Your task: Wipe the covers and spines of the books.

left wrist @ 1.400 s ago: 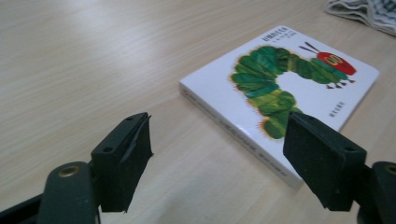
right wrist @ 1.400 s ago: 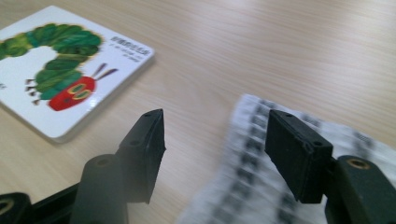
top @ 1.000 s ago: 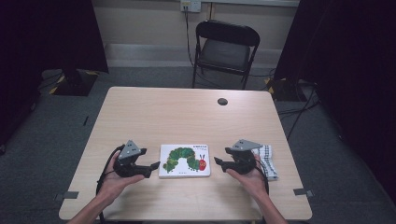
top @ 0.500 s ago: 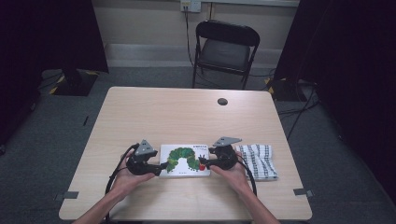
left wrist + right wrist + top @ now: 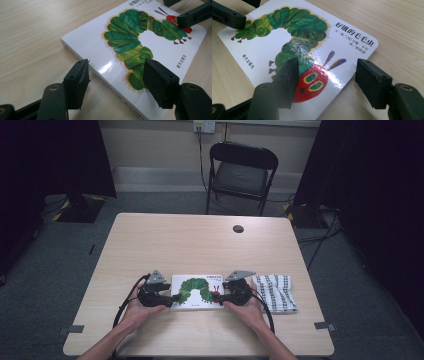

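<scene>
Book (image 5: pixel 197 291) lies flat, cover up, near the front edge of the worktop (image 5: pixel 200 245), caterpillar picture facing me. Left tongs (image 5: pixel 172 297) sit low at the book's left end; in the left gripper view one jaw rests beside the spine corner on bare wood and the other hangs over the cover, so they stand partly apart with nothing pinched. Their jaws have just been closing, with the book's corner between them. Right tongs (image 5: pixel 218 296) mirror this at the right end, one jaw over the red head, the other off the rounded corner; also apart, gripping nothing, and just opened a touch. I judge the two-ended approach is meant to take the board book by both short edges at once, keeping it level or readying it to open. A striped cloth (image 5: pixel 276 292) lies just right of my right hand. Worktop is pale wood grain, a small dark disc (image 5: pixel 238 228) near the far edge. Beyond: a folding chair (image 5: pixel 241 172), grey carpet, dark curtains, a wall socket.
</scene>
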`<state>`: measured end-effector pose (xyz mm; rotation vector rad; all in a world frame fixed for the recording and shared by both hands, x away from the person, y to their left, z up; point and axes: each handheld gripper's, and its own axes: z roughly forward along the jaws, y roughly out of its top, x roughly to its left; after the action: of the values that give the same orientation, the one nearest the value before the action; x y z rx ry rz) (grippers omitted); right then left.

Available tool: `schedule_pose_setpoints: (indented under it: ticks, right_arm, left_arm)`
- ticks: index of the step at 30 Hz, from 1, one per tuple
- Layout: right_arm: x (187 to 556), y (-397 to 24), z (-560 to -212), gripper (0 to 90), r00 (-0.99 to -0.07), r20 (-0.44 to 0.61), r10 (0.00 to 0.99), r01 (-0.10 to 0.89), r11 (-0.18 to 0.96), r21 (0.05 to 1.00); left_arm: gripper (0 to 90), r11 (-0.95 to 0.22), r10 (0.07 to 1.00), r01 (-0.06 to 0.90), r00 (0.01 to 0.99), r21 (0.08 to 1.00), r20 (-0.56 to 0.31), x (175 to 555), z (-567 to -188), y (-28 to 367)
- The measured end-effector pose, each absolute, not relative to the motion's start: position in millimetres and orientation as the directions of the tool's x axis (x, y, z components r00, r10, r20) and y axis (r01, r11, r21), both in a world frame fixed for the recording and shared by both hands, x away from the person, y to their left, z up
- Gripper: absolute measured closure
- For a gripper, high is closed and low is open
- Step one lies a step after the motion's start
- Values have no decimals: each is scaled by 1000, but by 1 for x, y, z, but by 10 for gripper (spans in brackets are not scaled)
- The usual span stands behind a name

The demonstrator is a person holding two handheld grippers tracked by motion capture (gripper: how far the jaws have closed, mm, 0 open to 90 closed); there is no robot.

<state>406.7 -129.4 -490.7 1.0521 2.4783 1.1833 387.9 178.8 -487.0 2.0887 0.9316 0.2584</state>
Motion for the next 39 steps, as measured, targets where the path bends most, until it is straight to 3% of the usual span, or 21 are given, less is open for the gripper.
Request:
schedule_pose_setpoints:
  ticks: [9, 28, 39]
  right_arm:
    - [409, -125, -489, 387, -733, 71, 677, 489, 451, 747]
    - [419, -134, -491, 447, -718, 112, 687, 509, 409, 757]
    - [423, -134, -482, 415, -716, 108, 690, 517, 419, 746]
  left_arm:
    - [355, -409, 674, 522, 725, 749, -137, 380, -488, 177]
    - [347, -451, 613, 510, 774, 732, -161, 365, -486, 173]
    - [322, -441, 626, 519, 762, 732, -163, 370, -486, 173]
